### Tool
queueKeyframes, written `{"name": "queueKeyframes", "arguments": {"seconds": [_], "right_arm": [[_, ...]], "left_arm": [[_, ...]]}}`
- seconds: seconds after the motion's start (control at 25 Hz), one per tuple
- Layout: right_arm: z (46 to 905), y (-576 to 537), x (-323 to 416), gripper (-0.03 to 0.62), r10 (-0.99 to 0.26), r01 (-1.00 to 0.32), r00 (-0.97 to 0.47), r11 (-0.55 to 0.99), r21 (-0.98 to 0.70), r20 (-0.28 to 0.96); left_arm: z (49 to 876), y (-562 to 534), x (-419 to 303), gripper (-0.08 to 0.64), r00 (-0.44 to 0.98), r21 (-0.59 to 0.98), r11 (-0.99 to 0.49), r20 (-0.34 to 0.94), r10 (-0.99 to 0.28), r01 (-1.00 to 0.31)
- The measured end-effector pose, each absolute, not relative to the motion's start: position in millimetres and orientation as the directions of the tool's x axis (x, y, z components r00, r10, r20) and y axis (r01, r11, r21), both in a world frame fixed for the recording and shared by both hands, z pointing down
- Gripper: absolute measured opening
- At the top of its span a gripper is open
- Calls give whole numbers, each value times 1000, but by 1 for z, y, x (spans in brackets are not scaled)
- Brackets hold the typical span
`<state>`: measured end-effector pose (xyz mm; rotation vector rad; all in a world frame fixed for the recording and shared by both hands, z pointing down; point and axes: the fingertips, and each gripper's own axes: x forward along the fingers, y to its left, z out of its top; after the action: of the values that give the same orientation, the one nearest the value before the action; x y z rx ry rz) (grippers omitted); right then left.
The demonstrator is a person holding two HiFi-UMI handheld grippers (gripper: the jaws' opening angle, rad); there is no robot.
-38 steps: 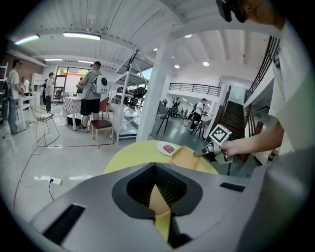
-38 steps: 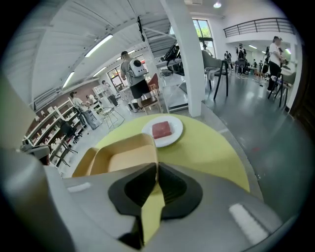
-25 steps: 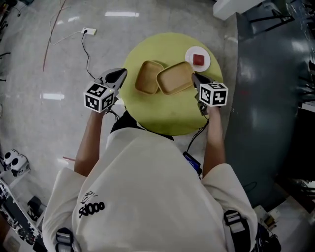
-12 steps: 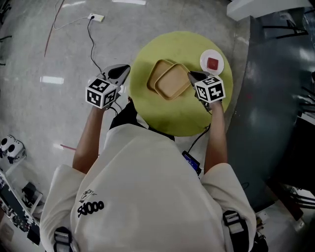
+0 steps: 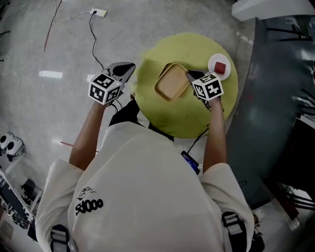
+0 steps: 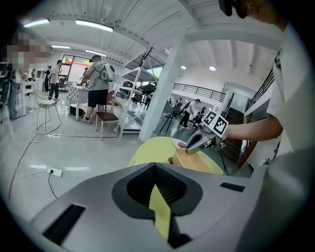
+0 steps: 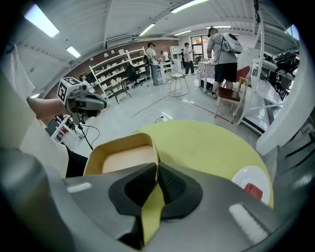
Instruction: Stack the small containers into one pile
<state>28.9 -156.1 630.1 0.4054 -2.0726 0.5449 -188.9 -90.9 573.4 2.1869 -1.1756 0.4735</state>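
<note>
A tan wooden tray point(image 5: 172, 82) is over the middle of the round yellow-green table point(image 5: 182, 115). My right gripper point(image 5: 188, 75) is shut on its right rim, and the thin wall sits pinched between the pads in the right gripper view point(image 7: 156, 165). The tray point(image 7: 127, 158) covers a second wooden tray, of which only a sliver of rim point(image 5: 164, 69) shows at the upper left. I cannot tell whether the held tray rests in it or hangs just above. My left gripper point(image 5: 130, 67) hovers beside the table's left edge, jaws together with nothing between them point(image 6: 155, 165).
A white plate point(image 5: 220, 66) with a red piece on it sits at the table's right edge, close behind the right gripper. A dark grey structure point(image 5: 275, 98) stands right of the table. A cable and socket point(image 5: 101, 12) lie on the floor at the left.
The two trays lay side by side before. My right gripper carried the right tray leftward over the left one, which is now almost hidden. The left gripper drifted slightly toward the table.
</note>
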Motion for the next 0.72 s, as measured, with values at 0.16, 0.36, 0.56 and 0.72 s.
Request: {"name": "queueKeyframes", "arguments": {"seconds": [0.16, 0.36, 0.56, 0.72], "right_arm": [[631, -155, 22, 28, -49, -409, -508, 892, -191, 860], [633, -154, 13, 30, -52, -371, -512, 914, -166, 857], [649, -154, 15, 40, -75, -415, -490, 896, -157, 868], [658, -155, 17, 44, -107, -451, -474, 882, -137, 874]], "left_arm": [[577, -91, -190, 6, 567, 345, -453, 569, -596, -822], [580, -90, -183, 6, 593, 353, -482, 571, -568, -802], [581, -89, -181, 6, 602, 357, -492, 572, -557, -794], [582, -89, -185, 6, 599, 358, -487, 576, -557, -797]]}}
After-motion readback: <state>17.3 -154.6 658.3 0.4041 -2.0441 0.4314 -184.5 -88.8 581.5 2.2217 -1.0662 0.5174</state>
